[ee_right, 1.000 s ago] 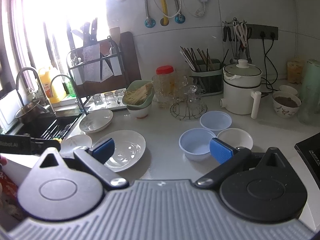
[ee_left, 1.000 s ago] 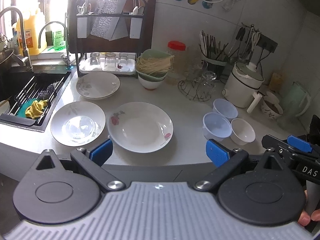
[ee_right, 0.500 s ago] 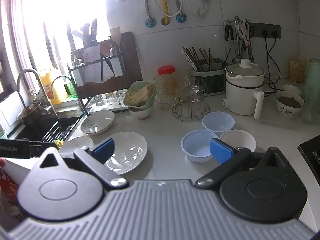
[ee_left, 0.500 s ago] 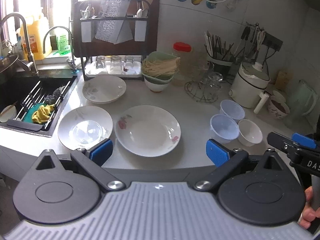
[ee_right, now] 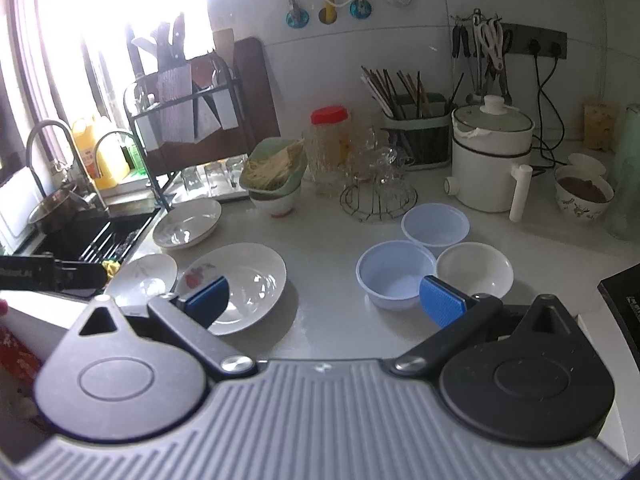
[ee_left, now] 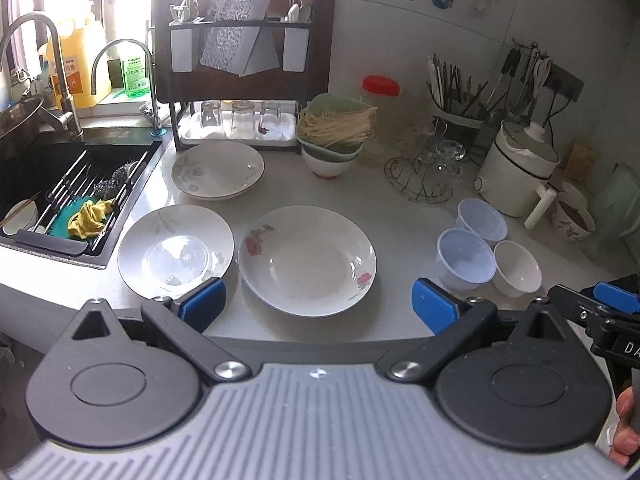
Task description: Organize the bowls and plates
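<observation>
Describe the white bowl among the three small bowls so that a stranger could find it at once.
Find the white cooker with a side handle at the right of the counter. In front of it three small bowls sit close together. The white bowl is the front right one; the other two are pale blue plastic.

On the counter [ee_left: 400, 216], three plates: one [ee_left: 307, 260] centre front, one [ee_left: 176, 250] just left of it beside the sink [ee_left: 60, 168], one [ee_left: 218, 168] behind, before the rack [ee_left: 240, 80]. Three bowls [ee_left: 466, 258] cluster touching at right, a pot [ee_left: 516, 168] behind them.
</observation>
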A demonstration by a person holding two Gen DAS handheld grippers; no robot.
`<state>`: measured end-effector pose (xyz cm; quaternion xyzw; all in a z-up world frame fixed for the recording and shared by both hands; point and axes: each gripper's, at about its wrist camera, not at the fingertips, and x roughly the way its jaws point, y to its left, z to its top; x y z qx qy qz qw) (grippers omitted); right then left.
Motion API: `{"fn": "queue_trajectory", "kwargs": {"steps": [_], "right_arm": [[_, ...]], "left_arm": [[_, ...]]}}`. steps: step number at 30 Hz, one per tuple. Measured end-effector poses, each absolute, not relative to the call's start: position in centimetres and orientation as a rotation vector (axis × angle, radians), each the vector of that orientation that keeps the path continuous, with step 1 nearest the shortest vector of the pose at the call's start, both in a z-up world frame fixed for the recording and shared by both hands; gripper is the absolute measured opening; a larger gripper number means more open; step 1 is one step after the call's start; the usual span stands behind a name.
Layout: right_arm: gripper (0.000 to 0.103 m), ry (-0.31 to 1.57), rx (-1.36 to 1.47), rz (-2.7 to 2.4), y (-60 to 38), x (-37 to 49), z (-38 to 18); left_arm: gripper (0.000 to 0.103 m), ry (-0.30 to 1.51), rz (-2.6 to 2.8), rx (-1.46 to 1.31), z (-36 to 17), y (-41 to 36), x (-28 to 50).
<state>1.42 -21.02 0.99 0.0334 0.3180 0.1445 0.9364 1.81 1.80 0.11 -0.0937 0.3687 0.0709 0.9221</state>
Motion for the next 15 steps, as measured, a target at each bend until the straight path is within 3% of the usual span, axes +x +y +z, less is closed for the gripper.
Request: {"fn": "queue_trajectory", "kwargs": {"steps": [15], "right_arm": [[0.103, 0.685, 0.063, 0.289, -21.4, 2.3, -0.8]], "left_arm": [[0.101, 0.813, 0.171, -0.186, -2.2, 2.5, 2.4]]}}
